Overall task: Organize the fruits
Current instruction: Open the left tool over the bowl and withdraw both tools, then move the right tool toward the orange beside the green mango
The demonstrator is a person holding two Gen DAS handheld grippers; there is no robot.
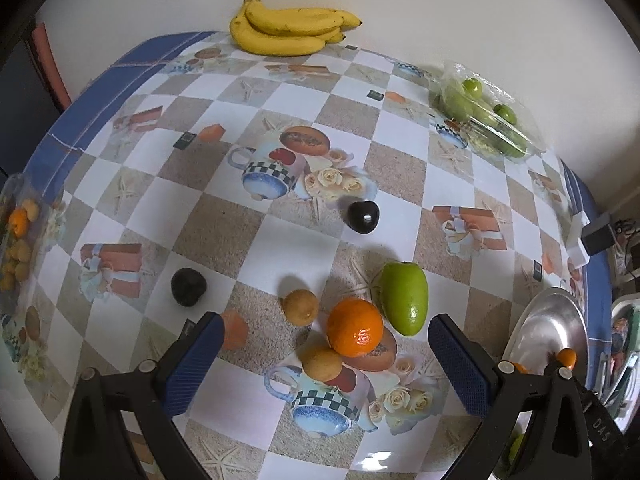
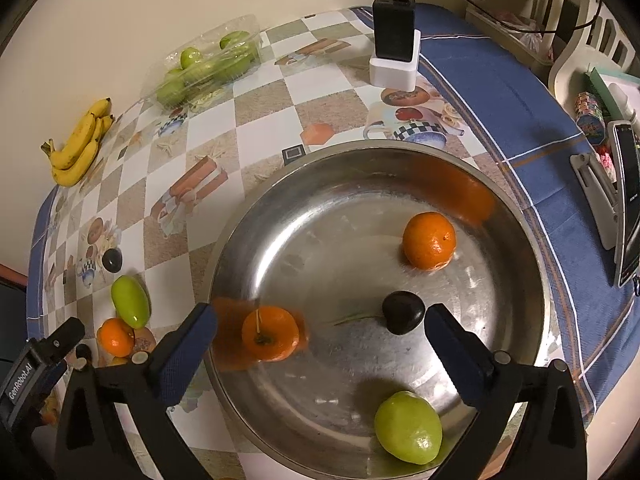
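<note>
In the left wrist view my left gripper [image 1: 324, 354] is open and empty just above an orange [image 1: 355, 326], two small tan fruits [image 1: 300, 306] and a green fruit [image 1: 403, 297] on the table. Two dark fruits [image 1: 363, 217] lie further off. In the right wrist view my right gripper [image 2: 320, 340] is open and empty over a steel bowl [image 2: 280, 224]. The bowl holds two oranges [image 2: 429, 240], a dark fruit [image 2: 403, 312] and a green fruit [image 2: 408, 426].
Bananas [image 1: 286, 26] lie at the far table edge by the wall. A clear pack of green fruits [image 1: 486, 114] sits at the far right. A bag of small orange fruits [image 1: 18, 240] is at the left edge. A black charger on a white block [image 2: 394, 42] stands beyond the bowl.
</note>
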